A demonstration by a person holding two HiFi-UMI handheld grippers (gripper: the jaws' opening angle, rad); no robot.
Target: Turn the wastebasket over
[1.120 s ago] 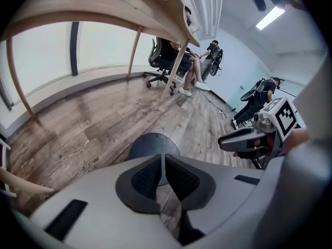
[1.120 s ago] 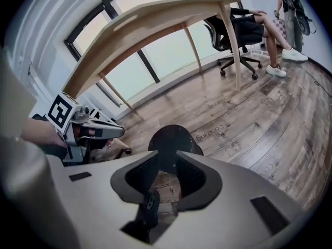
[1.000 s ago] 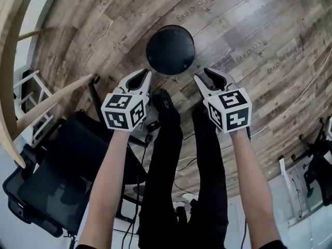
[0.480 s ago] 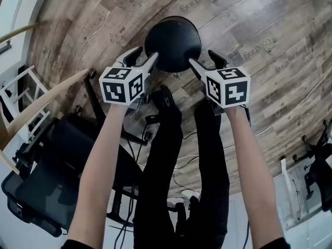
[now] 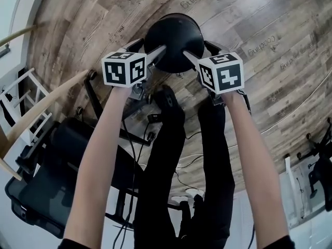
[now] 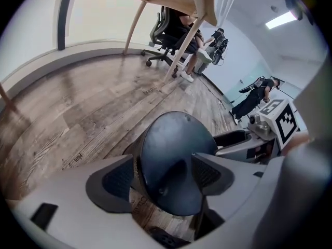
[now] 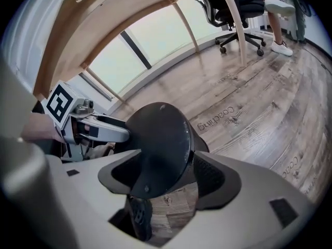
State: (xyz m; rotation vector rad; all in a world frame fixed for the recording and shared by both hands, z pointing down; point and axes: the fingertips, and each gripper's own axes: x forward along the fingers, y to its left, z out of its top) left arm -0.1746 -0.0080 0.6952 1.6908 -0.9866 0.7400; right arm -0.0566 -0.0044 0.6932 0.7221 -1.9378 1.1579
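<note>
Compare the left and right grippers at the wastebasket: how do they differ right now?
The left gripper straddles the mouth-down wastebasket's base edge on its left side, and the right gripper on its right. In its own view, the left gripper's right-hand jaw lies over the flat base. For the right gripper, it is the left-hand jaw. Shared: both have just been opening, stand open, and neither clamps the wastebasket.

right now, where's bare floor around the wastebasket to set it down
Bare floor lies beyond the wastebasket and to its right. Crowded nearer you: legs, cables, office chair and table leg on the left.
</note>
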